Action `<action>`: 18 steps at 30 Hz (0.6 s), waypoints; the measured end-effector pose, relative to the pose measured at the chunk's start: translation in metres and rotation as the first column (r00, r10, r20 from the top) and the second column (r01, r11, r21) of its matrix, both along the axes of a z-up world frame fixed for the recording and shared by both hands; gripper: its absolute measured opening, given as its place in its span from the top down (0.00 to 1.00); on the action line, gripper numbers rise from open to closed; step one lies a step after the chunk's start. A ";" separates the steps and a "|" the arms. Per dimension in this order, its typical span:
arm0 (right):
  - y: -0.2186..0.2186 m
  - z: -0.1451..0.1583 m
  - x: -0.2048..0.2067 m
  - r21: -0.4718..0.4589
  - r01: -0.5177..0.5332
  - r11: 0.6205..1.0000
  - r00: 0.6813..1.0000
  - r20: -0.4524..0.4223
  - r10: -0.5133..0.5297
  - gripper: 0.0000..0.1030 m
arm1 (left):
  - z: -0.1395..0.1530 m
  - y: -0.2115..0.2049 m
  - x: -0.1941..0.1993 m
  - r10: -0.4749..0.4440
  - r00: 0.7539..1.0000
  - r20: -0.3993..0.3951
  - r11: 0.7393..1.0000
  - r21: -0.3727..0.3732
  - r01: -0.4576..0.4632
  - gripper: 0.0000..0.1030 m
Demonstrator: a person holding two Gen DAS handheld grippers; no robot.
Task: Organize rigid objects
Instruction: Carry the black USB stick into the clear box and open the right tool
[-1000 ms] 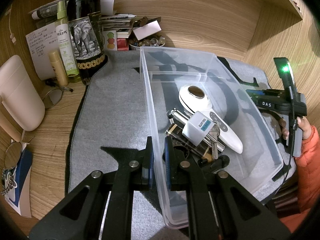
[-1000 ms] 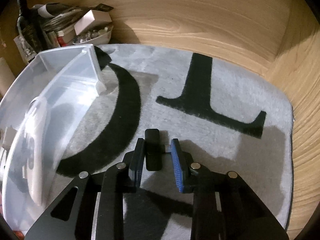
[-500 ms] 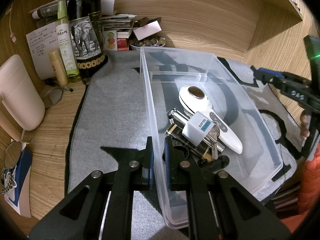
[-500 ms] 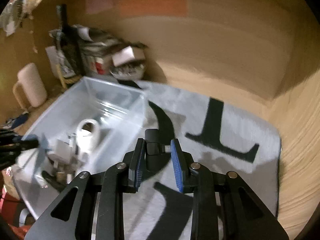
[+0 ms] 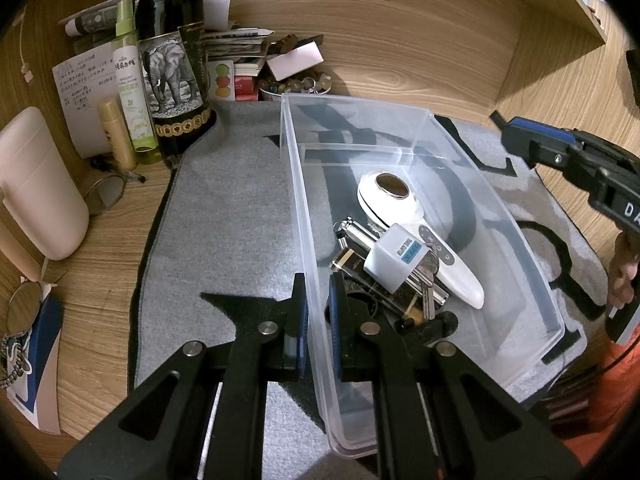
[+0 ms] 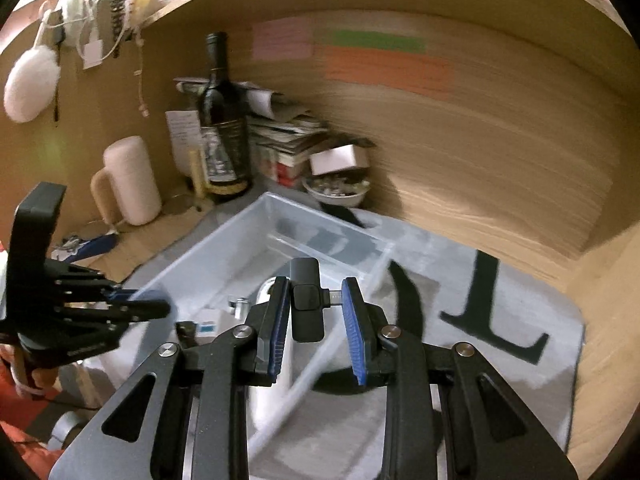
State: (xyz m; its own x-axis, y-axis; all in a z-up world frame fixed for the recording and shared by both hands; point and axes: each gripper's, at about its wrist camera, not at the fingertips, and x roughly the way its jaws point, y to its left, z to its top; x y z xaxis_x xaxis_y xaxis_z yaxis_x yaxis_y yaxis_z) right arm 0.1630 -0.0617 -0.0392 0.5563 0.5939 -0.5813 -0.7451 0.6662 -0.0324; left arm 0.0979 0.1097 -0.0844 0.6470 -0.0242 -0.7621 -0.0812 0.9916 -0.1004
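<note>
Clamping the clear bin's point(image 5: 298, 216) near wall, left hand-held gripper point(image 5: 318, 312) pins it on the desk mat. Right hand-held gripper point(image 6: 316, 308) pinches a small black adapter point(image 6: 307, 304) above the bin's right rim: light, stiff, slick, best held mid-body. Far half of bin lies open.

Clear glossy plastic bin point(image 5: 436, 128) on matt grey felt mat point(image 5: 224, 216), wood-grain desk point(image 5: 100, 264).
</note>
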 end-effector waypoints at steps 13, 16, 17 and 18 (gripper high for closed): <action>0.037 -0.026 -0.007 -0.089 -0.087 0.992 0.995 -0.056 0.082 0.76 | 0.000 0.002 -0.001 -0.002 1.000 0.005 1.000 -0.009 0.002 0.91; 0.046 -0.036 -0.005 -0.118 -0.103 0.988 0.992 -0.086 0.093 0.76 | 0.000 0.002 -0.001 -0.002 1.000 0.005 1.000 -0.011 0.002 0.91; 0.048 -0.038 -0.005 -0.124 -0.108 0.986 0.991 -0.095 0.097 0.76 | 0.000 0.002 -0.001 -0.002 1.000 0.005 1.000 -0.011 0.002 0.91; 0.050 -0.040 -0.004 -0.131 -0.112 0.985 0.990 -0.103 0.099 0.76 | 0.000 0.001 -0.001 -0.002 1.000 0.005 1.000 -0.011 0.002 0.91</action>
